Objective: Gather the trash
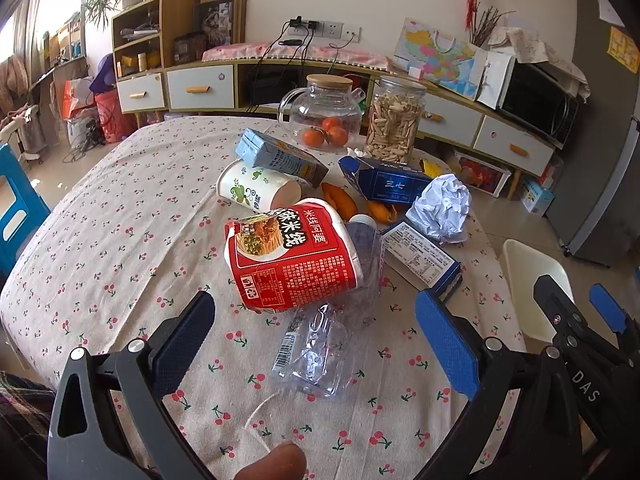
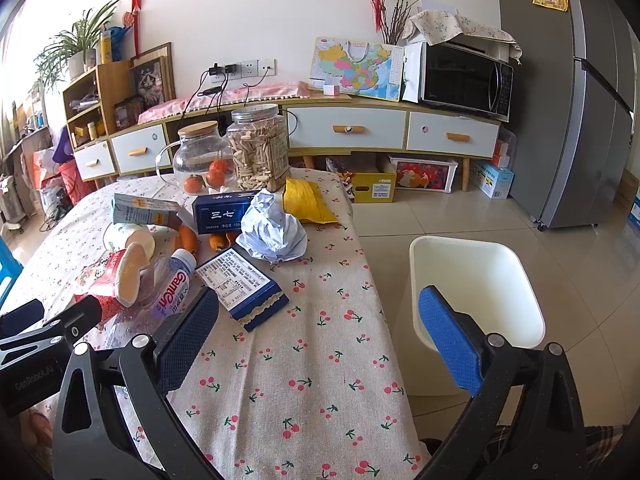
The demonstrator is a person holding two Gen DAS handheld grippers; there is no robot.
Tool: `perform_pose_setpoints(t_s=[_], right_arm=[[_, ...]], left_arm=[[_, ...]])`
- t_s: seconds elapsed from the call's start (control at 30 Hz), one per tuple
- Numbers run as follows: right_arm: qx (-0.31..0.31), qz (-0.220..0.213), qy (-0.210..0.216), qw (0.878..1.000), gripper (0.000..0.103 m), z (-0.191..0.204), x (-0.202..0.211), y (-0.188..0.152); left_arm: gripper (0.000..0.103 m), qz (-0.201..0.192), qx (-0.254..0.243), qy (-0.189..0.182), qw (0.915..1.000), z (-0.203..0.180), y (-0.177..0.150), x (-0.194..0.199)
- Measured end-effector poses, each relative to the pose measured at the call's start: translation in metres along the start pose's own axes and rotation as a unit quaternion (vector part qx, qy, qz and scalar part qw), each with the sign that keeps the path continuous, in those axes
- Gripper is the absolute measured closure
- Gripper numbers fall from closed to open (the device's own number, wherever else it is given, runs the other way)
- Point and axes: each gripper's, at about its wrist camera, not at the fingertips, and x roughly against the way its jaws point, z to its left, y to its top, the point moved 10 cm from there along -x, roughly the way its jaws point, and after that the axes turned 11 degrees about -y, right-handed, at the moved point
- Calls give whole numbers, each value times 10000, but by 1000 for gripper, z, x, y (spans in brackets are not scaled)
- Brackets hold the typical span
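Note:
Trash lies on the cherry-print tablecloth (image 1: 100,248): a red instant-noodle cup (image 1: 292,256) on its side, a crushed clear plastic bottle (image 1: 320,344), a paper cup (image 1: 256,186), a light blue carton (image 1: 276,156), a dark blue box (image 1: 388,184), crumpled white paper (image 1: 440,208) and a flat blue box (image 1: 424,258). My left gripper (image 1: 316,340) is open, its jaws either side of the bottle, just above it. My right gripper (image 2: 320,332) is open and empty over the table's right edge, beside a white bin (image 2: 472,284) on the floor.
A glass teapot with tangerines (image 1: 324,116) and a jar of snacks (image 1: 394,120) stand at the table's far side. Orange peels (image 1: 340,200) and a yellow bag (image 2: 306,200) lie among the trash. A low cabinet (image 2: 348,132), microwave (image 2: 464,80) and fridge (image 2: 580,100) line the wall.

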Motion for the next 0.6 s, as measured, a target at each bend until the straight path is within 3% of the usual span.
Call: perform_pose_setpoints(t_s=[0.6], right_arm=[[-4, 38, 22, 10000, 7, 2, 0, -4]], left_arm=[[6, -25, -4, 9, 10000, 1, -2, -5]])
